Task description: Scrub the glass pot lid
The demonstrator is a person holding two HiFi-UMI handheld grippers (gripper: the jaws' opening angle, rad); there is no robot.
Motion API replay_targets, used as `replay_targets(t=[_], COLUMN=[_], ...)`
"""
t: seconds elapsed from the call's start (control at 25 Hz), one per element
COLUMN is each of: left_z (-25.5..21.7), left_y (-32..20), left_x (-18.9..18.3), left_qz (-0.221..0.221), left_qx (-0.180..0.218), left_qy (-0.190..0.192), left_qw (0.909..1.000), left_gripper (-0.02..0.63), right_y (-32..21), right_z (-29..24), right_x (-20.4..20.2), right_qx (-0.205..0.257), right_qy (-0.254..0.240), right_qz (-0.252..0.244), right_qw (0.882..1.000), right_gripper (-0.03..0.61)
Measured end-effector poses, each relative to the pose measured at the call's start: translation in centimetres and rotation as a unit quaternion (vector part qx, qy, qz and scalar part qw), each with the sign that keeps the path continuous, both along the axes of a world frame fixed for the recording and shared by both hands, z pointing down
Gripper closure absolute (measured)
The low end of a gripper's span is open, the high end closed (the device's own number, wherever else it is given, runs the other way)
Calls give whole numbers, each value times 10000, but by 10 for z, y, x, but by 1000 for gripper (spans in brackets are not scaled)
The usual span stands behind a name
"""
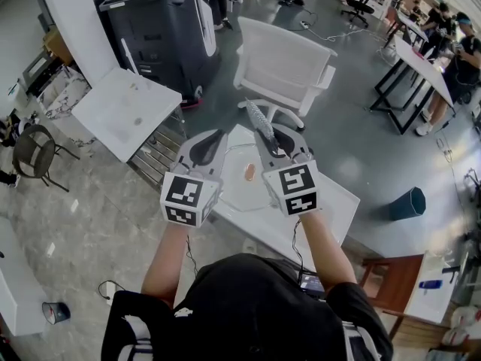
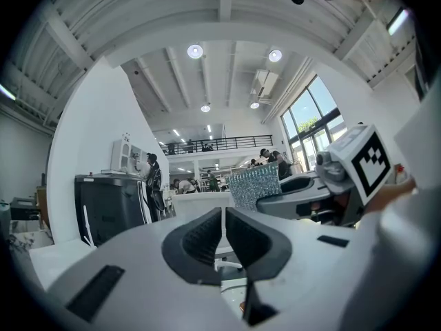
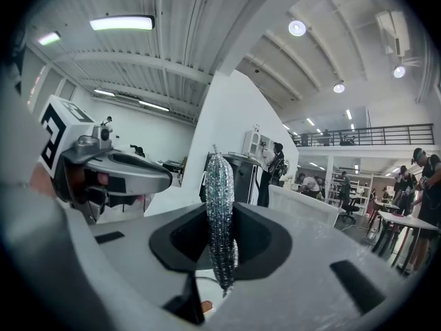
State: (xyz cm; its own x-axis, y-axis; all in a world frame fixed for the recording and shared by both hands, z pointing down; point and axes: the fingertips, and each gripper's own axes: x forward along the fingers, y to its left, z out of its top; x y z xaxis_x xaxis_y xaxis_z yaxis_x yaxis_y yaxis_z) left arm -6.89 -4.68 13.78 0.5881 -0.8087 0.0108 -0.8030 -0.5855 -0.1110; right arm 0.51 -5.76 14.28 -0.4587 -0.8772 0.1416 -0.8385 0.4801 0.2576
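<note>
No glass pot lid shows in any view. Both grippers are held side by side, high above a white table (image 1: 334,201), and point level. My right gripper (image 1: 264,135) is shut on a glittery silver scrub pad (image 1: 256,117), which stands on edge between the jaws (image 3: 220,212) and also shows in the left gripper view (image 2: 253,185). My left gripper (image 1: 216,137) is shut with nothing between its dark pads (image 2: 203,236). A small orange-pink thing (image 1: 249,173) lies on the table below the grippers.
A white chair (image 1: 283,68) stands beyond the table, with a dark machine (image 1: 161,28) and another white table (image 1: 124,111) to the left. A teal bin (image 1: 408,203) sits on the floor at right. People work at desks in the far right corner.
</note>
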Motion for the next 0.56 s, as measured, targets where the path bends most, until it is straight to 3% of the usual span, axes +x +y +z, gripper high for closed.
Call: replay_targets(t=[0.56], left_z=[2], left_y=[-8], left_x=[3], left_qz=[-91], left_qx=[59], left_qy=[-24], left_qw=[9999], left_gripper=[595], right_y=[-4], right_z=[7], right_x=[9], right_qx=[-80], right_qy=[5], right_qz=[5], right_qw=[10000], right_gripper=[508])
